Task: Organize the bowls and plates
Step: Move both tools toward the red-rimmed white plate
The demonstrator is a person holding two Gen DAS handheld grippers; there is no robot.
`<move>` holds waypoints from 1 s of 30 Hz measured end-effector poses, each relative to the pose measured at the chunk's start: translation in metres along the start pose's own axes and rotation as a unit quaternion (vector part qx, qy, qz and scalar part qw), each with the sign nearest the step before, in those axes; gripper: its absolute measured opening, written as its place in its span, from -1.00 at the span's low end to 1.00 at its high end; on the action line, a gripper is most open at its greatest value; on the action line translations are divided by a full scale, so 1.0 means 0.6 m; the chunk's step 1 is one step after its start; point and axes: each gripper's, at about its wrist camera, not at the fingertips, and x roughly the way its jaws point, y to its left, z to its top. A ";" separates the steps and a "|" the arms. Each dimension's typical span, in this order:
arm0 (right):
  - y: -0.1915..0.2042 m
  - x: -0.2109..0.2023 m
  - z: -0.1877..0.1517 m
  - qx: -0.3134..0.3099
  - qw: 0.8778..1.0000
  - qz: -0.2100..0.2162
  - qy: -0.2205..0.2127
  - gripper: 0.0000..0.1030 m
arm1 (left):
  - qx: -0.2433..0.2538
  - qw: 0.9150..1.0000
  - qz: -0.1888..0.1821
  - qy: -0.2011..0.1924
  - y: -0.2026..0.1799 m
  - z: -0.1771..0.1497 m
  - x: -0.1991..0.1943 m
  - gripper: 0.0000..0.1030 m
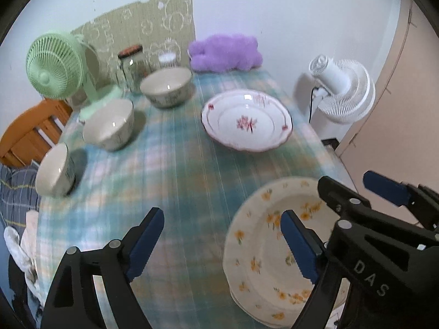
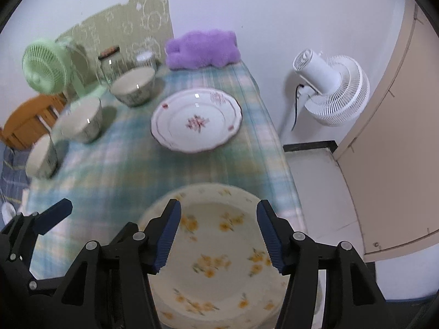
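A cream plate with yellow flowers (image 2: 219,260) lies at the near right corner of the checked tablecloth (image 2: 115,181); a second rim seems to show under it. My right gripper (image 2: 219,205) hovers open above that plate (image 1: 260,252), its pads apart and touching nothing. My left gripper (image 1: 221,213) stands wide open just left of it, over bare cloth and the plate's left edge. Farther back lies a white plate with pink flowers (image 1: 247,120). Three grey-white bowls stand apart along the left: far (image 1: 166,86), middle (image 1: 109,123), near (image 1: 55,170).
At the table's back stand a green fan (image 1: 55,65), a glass jar (image 1: 133,65) and a purple plush (image 1: 225,52). A white fan (image 2: 329,90) stands on the floor past the right edge, beside a beige door (image 2: 389,150). A wooden chair (image 1: 30,134) is at the left.
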 end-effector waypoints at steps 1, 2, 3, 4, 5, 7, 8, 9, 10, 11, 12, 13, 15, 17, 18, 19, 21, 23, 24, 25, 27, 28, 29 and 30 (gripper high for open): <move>0.003 -0.001 0.008 0.007 1.000 0.003 -0.004 0.19 | -0.002 1.000 -0.001 -0.001 0.003 0.006 -0.001 0.71; 0.004 0.000 0.015 0.014 1.000 0.007 -0.005 0.19 | -0.007 1.000 -0.003 0.000 0.009 0.017 0.001 0.71; 0.006 0.002 0.026 0.025 1.000 0.009 -0.005 0.19 | -0.011 1.000 -0.004 0.002 0.012 0.023 0.001 0.71; 0.007 0.000 0.031 0.028 1.000 0.008 -0.007 0.19 | -0.015 1.000 -0.006 0.000 0.015 0.030 0.002 0.71; 0.009 -0.002 0.039 0.029 1.000 0.006 -0.011 0.19 | -0.017 1.000 -0.005 -0.003 0.017 0.037 0.002 0.71; 0.015 -0.003 0.058 0.026 0.999 0.001 -0.019 0.19 | -0.017 1.000 0.000 -0.013 0.019 0.053 0.003 0.71; 0.016 -0.004 0.063 0.024 0.999 0.000 -0.021 0.19 | -0.016 1.000 0.001 -0.015 0.019 0.060 0.004 0.71; 0.017 -0.002 0.073 0.023 0.999 -0.001 -0.023 0.19 | -0.017 1.000 0.002 -0.016 0.020 0.070 0.007 0.71; 0.016 0.000 0.080 0.023 0.999 -0.001 -0.024 0.19 | -0.018 1.000 0.004 -0.017 0.021 0.079 0.011 0.71; 0.015 0.003 0.089 0.023 0.999 -0.002 -0.025 0.19 | -0.020 1.000 0.006 -0.019 0.020 0.088 0.015 0.71; 0.014 0.008 0.102 0.023 0.999 -0.002 -0.028 0.19 | -0.020 1.000 0.008 -0.022 0.019 0.101 0.021 0.71; 0.012 0.012 0.109 0.024 0.999 -0.002 -0.029 0.19 | -0.019 0.999 0.011 -0.024 0.018 0.109 0.026 0.71; 0.007 0.027 0.132 0.022 0.999 -0.001 -0.032 0.19 | -0.024 0.999 0.024 -0.025 0.015 0.134 0.042 0.71; 0.005 0.042 0.153 0.020 0.999 0.001 -0.031 0.19 | -0.034 0.999 0.025 -0.025 0.014 0.153 0.059 0.70; 0.004 0.052 0.166 0.017 0.999 0.002 -0.033 0.19 | -0.038 0.999 0.026 -0.025 0.014 0.161 0.066 0.70; 0.003 0.060 0.177 0.017 0.999 0.001 -0.041 0.19 | -0.042 0.998 0.029 -0.025 0.015 0.171 0.075 0.70; 0.001 0.082 0.200 0.011 0.999 0.003 -0.040 0.19 | -0.050 0.998 0.038 -0.024 0.015 0.190 0.097 0.70; -0.001 0.102 0.218 0.007 0.999 0.001 -0.040 0.19 | -0.057 0.997 0.047 -0.024 0.013 0.203 0.116 0.70; -0.003 0.115 0.228 0.005 0.999 0.002 -0.040 0.19 | -0.061 0.996 0.052 -0.024 0.012 0.209 0.127 0.69; -0.004 0.122 0.232 0.005 0.999 0.003 -0.039 0.19 | -0.064 0.996 0.054 -0.022 0.010 0.214 0.138 0.69; -0.009 0.147 0.245 0.002 0.999 0.004 -0.036 0.19 | -0.069 0.996 0.057 -0.015 0.007 0.223 0.163 0.67; -0.012 0.162 0.252 0.002 0.999 0.006 -0.032 0.19 | -0.069 0.996 0.059 -0.012 0.005 0.228 0.175 0.64; -0.014 0.173 0.256 0.002 1.000 0.008 -0.030 0.19 | -0.069 0.996 0.062 -0.010 0.003 0.232 0.187 0.59; -0.018 0.188 0.261 0.003 1.000 0.009 -0.027 0.19 | -0.068 0.996 0.065 -0.007 0.000 0.236 0.200 0.56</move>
